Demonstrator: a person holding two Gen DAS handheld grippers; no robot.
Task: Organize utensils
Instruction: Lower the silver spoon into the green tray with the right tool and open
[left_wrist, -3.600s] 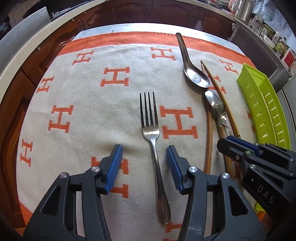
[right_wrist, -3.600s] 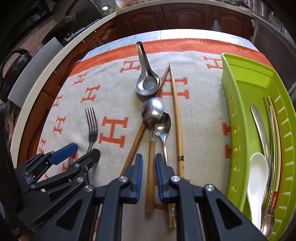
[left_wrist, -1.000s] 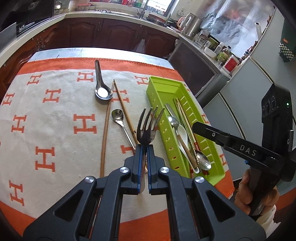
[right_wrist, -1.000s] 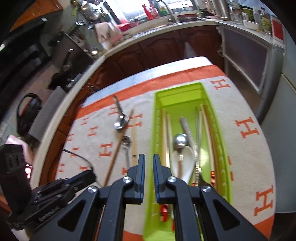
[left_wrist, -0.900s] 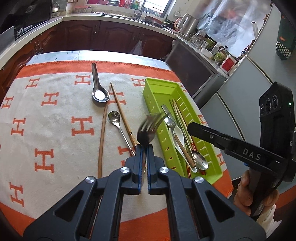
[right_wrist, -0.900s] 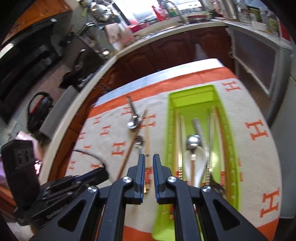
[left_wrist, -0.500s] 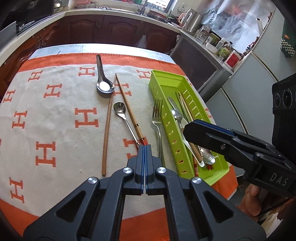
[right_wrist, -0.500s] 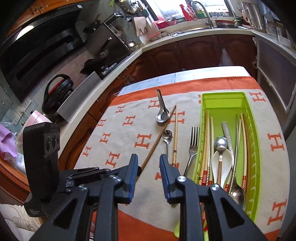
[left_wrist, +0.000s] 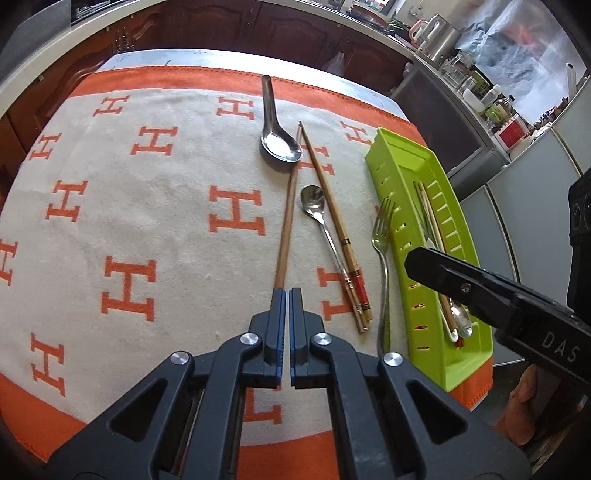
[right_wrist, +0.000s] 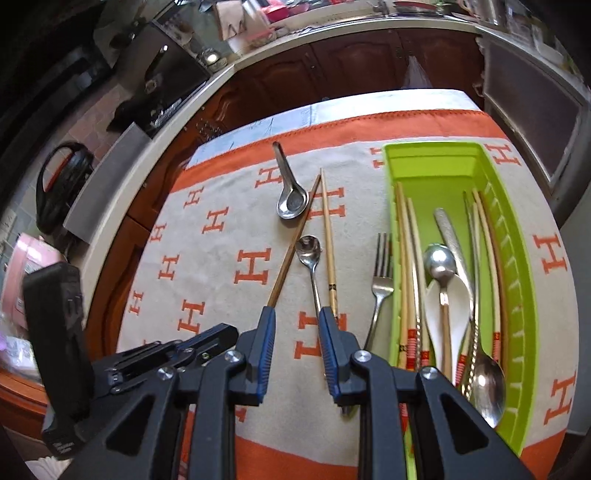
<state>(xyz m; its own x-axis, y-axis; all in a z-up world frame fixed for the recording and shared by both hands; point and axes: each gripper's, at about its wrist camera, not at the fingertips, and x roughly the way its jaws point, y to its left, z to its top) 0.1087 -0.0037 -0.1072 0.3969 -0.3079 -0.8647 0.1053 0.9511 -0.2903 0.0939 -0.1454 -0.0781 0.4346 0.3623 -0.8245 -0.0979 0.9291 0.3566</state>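
Two hand-held grippers over a table of loose utensils beside a green tray.

The left gripper (left_wrist: 285, 295) has its blue pads pressed together with nothing between them, its tips over the near end of the dark wooden chopstick (left_wrist: 286, 221). The right gripper (right_wrist: 295, 317) stands with its fingers spread apart and empty above the orange-patterned cloth (left_wrist: 147, 221). On the cloth lie a broad metal soup spoon (left_wrist: 277, 140), a small teaspoon (left_wrist: 317, 210), a lighter chopstick with a red band (left_wrist: 334, 229), and a fork (right_wrist: 382, 284) just beside the outer wall of the green tray (right_wrist: 517, 280). Inside the tray lie chopsticks, metal spoons and a white spoon (right_wrist: 448, 314).
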